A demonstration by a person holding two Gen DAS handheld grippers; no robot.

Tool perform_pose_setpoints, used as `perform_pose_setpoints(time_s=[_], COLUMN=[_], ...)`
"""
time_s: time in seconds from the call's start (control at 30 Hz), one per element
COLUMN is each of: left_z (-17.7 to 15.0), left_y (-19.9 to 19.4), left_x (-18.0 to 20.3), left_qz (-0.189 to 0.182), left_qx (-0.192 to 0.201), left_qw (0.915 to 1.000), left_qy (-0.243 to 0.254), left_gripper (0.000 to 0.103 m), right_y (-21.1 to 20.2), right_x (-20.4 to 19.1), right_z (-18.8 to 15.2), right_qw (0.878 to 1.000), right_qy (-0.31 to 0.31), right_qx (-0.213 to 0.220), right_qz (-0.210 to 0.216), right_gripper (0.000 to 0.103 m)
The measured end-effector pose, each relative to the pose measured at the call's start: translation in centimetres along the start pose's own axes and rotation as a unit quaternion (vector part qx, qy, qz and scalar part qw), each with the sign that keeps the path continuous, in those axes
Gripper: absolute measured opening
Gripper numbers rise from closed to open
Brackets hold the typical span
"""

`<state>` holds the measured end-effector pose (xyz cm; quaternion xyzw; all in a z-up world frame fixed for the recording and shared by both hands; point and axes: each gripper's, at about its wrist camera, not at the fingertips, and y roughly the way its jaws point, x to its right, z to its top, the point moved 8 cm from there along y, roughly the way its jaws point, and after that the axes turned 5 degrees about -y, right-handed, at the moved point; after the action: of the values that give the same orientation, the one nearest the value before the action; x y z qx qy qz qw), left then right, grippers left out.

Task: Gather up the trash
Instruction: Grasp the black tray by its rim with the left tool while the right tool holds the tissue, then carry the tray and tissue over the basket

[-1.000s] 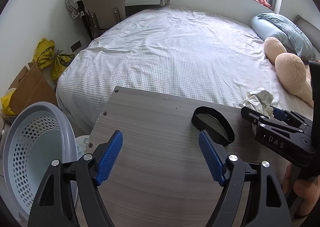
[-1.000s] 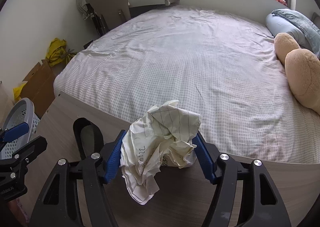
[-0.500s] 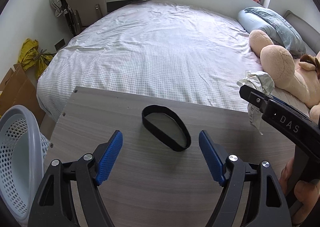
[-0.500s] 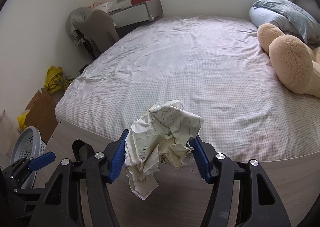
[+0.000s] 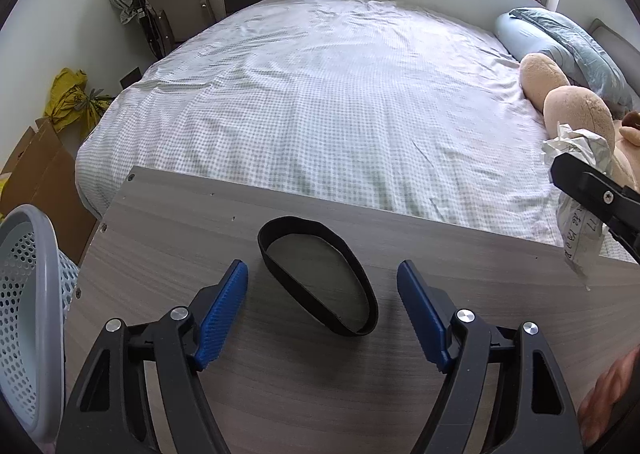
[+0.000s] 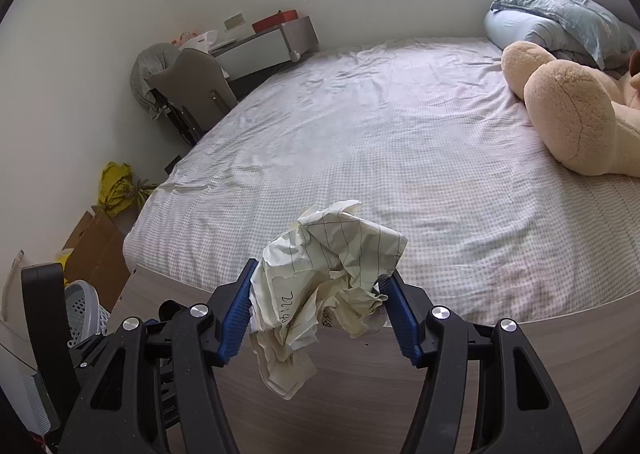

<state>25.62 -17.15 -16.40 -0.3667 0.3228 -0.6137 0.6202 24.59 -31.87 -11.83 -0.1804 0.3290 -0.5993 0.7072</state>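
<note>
We've got the right claw (image 6: pixel 316 308) clamped on the crumpled paper (image 6: pixel 326 286): both blue pads press into the wad, and a loose tail of it hangs below the jaws, above the tabletop (image 6: pixel 360 394). It's lined paper with some handwriting on it, too small to read. From the left wrist view we see the same wad at the right edge, sticking out past the right claw's black finger, over the far right corner of the tabletop (image 5: pixel 200 254) where it meets the bed (image 5: pixel 340 102). Left claw (image 5: pixel 322 310) is spread wide, nothing between the pads, hanging over the near part of the tabletop. The black strap loop (image 5: pixel 316 274) lies flat on the tabletop, its near end between the two left pads in view, touching neither as far as we can tell. The grey perforated basket (image 5: pixel 28 294) sits beside the tabletop's left edge, lower than the surface; we can't see inside it. Beyond the basket, left of the tabletop, there's cardboard (image 5: pixel 44 174) and a yellow bag (image 5: pixel 76 98) against the wall. On the bed, beyond the tabletop's far right corner, a beige plush toy (image 6: pixel 568 110) lies by a blue pillow (image 6: pixel 560 22). A bit of a person's hand (image 5: pixel 608 394) shows at the lower right of the left wrist view.
</note>
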Motion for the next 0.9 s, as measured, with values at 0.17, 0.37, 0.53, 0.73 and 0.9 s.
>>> perform_pose_setpoints(time_s=[0.17, 0.37, 0.53, 0.73, 0.9], left_z=[0.1, -0.2, -0.6, -1.3, -2.5], left_y=[-0.1, -0.6, -2.5, -6.6, -9.4], left_x=[0.2, -0.1, -1.5, -5.7, -10.2], left_qz=[0.004, -0.019, -0.017, 0.001, 0.008], left_qx=[0.009, -0.002, 0.008, 0.036, 0.051], left_qw=[0.9999, 0.9998, 0.9998, 0.9994, 0.9985], left_qy=[0.006, 0.002, 0.003, 0.002, -0.018], left_gripper=[0.043, 0.003, 0.003, 0.003, 0.003], right_y=[-0.2, -0.3, 0.0, -0.9, -2.2], right_x=[0.1, -0.1, -0.6, -2.5, -6.3], right_z=[0.2, 0.2, -0.2, -1.2, -3.4], right_qw=[1.000, 1.000, 1.000, 1.000, 0.999], right_qy=[0.002, -0.003, -0.006, -0.026, -0.048], right_qx=[0.005, 0.007, 0.001, 0.000, -0.012], right_qz=[0.002, 0.000, 0.005, 0.000, 0.009], right_gripper=[0.059, 0.059, 0.059, 0.059, 0.059])
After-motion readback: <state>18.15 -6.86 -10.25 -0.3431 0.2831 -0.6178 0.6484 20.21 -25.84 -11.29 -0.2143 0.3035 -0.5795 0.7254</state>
